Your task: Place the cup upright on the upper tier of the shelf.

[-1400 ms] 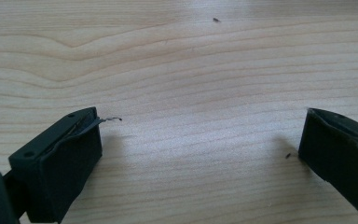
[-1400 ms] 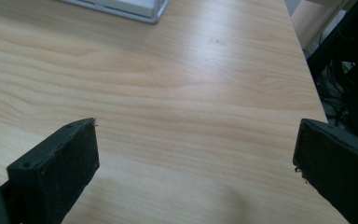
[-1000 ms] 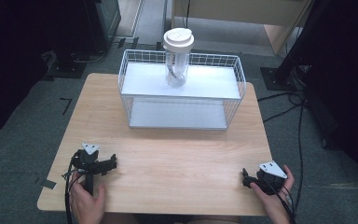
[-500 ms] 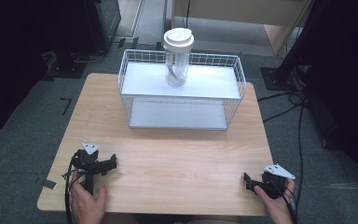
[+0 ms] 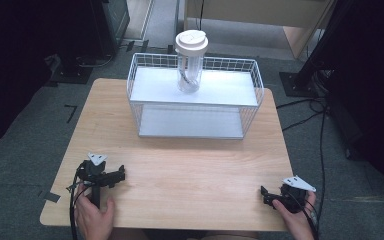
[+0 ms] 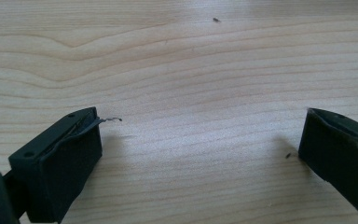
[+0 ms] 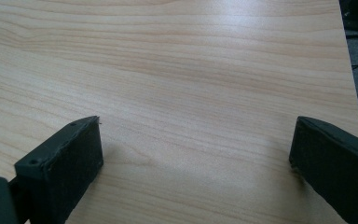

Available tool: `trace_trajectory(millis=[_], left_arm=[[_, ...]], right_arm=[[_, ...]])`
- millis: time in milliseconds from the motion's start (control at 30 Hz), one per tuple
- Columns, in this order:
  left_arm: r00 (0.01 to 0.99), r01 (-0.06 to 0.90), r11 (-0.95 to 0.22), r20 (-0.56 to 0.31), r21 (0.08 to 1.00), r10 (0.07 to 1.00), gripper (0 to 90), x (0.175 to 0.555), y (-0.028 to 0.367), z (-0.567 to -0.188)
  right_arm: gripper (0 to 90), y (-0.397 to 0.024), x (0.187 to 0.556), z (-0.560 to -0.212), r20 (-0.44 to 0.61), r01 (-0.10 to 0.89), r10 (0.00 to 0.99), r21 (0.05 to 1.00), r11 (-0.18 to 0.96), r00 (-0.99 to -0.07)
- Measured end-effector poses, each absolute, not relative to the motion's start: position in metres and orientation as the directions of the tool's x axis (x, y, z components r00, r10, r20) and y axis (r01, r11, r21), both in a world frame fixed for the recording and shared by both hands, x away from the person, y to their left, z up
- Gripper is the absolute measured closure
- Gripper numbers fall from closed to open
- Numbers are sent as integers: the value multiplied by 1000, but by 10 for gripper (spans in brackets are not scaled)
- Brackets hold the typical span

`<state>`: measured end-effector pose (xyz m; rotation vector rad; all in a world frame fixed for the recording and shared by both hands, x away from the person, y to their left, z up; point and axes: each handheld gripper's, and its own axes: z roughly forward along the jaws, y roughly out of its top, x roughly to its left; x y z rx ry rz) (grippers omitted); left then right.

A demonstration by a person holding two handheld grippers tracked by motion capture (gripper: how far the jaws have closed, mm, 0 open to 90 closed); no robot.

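Two grippers rest low at the table's (image 5: 180,170) near corners, well apart, as if parked ready. Our left gripper (image 5: 116,176) gapes wide over bare wood; our right gripper (image 5: 265,196), also wide and empty, has just been opening again. Beyond us, the lidded jar (image 5: 190,62) stands upright on the wire basket's (image 5: 250,100) upper shelf. Otherwise nothing has shifted since earlier.

Table (image 5: 180,170): pale wood, smooth, slight sheen. Basket (image 5: 252,92): white wire. Jar (image 5: 190,75): clear plastic, matt white lid.

Cup (image 5: 190,62) contents too small
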<state>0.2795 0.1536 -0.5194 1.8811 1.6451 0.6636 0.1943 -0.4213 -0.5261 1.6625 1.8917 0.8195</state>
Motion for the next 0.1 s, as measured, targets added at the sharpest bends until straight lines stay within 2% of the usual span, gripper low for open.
trace_trajectory(millis=[100], left_arm=[[130,721,-101,9,686,992,0,279,154,-519]], right_arm=[[24,-421,194,-526,27,697,990,713,80,-141]])
